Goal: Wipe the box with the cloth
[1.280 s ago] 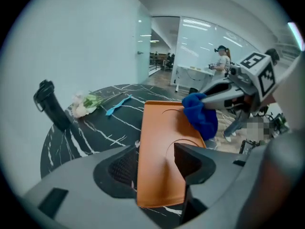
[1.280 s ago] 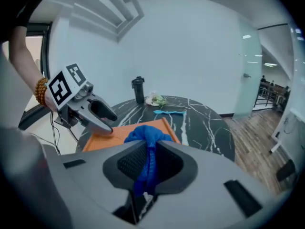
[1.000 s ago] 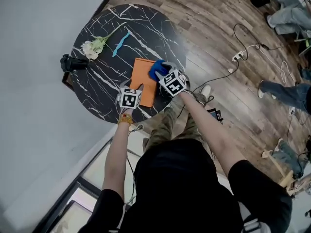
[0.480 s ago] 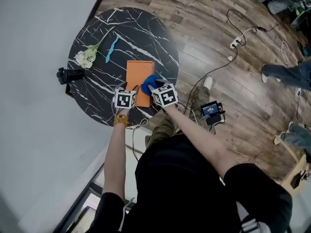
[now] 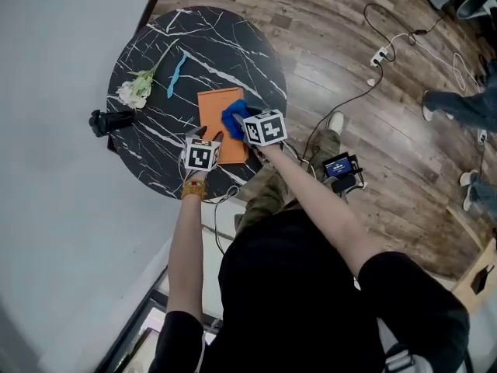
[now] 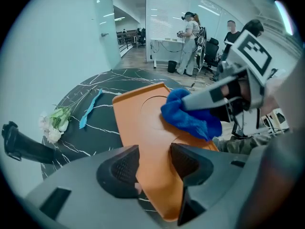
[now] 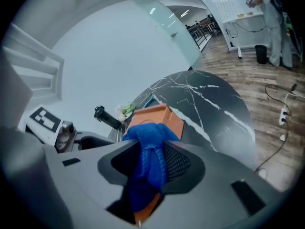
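An orange box [image 5: 213, 103] lies on the round black marble table [image 5: 233, 53] near its front edge. My left gripper [image 5: 211, 141] points steeply down at the box's near end. Its jaws have just been closing, and in the left gripper view the pads of the left gripper [image 6: 155, 163] press on both sides of the box [image 6: 143, 123]. My right gripper [image 5: 245, 123] holds a bunched blue cloth [image 5: 233, 117] against the box's top right part. The right gripper [image 7: 152, 163] has its jaws just eased wider, with the cloth [image 7: 150, 142] still pinched between them above the box [image 7: 157, 116].
A white flower [image 5: 133, 92], a light blue strip [image 5: 177, 72] and a black handle-like object [image 5: 109, 120] lie on the table's far left side. Cables and a power strip [image 5: 379, 57] run over the wooden floor to the right. People stand far off in the left gripper view.
The right gripper dragged the cloth from the box's far right corner toward the near end, then back to the middle of its right side, rolling as it went. The left gripper stayed at the near end.
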`<state>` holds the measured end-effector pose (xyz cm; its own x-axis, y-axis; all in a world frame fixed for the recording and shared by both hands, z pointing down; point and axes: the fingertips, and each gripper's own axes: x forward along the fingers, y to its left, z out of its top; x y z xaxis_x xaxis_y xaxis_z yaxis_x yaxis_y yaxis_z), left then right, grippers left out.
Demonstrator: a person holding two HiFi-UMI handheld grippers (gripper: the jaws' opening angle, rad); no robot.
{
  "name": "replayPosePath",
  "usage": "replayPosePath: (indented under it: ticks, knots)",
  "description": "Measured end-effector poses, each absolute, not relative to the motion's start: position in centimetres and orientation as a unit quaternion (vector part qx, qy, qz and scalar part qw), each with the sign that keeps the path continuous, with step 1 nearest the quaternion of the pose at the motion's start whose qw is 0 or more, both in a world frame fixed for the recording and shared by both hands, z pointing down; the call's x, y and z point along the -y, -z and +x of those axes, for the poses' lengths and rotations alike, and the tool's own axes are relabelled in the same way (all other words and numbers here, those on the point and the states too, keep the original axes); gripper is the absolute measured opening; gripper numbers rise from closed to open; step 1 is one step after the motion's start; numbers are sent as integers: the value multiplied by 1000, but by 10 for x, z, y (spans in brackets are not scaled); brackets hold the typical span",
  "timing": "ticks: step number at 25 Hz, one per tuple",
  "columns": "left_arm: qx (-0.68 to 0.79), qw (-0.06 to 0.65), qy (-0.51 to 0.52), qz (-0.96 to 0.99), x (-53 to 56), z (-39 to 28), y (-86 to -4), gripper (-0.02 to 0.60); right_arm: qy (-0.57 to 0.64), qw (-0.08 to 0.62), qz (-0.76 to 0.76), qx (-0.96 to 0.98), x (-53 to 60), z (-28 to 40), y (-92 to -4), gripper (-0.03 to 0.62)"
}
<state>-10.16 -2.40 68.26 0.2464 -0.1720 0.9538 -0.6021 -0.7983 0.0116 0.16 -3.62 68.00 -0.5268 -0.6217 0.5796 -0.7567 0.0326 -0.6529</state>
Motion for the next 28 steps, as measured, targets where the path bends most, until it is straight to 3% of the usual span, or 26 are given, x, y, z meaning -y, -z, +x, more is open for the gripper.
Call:
replayPosePath:
  ticks: [7, 19, 28]
  knots:
    - [236, 191, -572, 762, 23, -102, -682, 212, -530, 100, 431, 723, -49, -42, -684, 140]
    - [236, 183, -570, 765, 26, -96, -682, 210, -505, 59, 457, 730, 110, 21, -681, 166]
    - [234, 185, -575, 762, 26, -97, -681, 210, -513, 51, 415, 749, -15, -21, -682, 141]
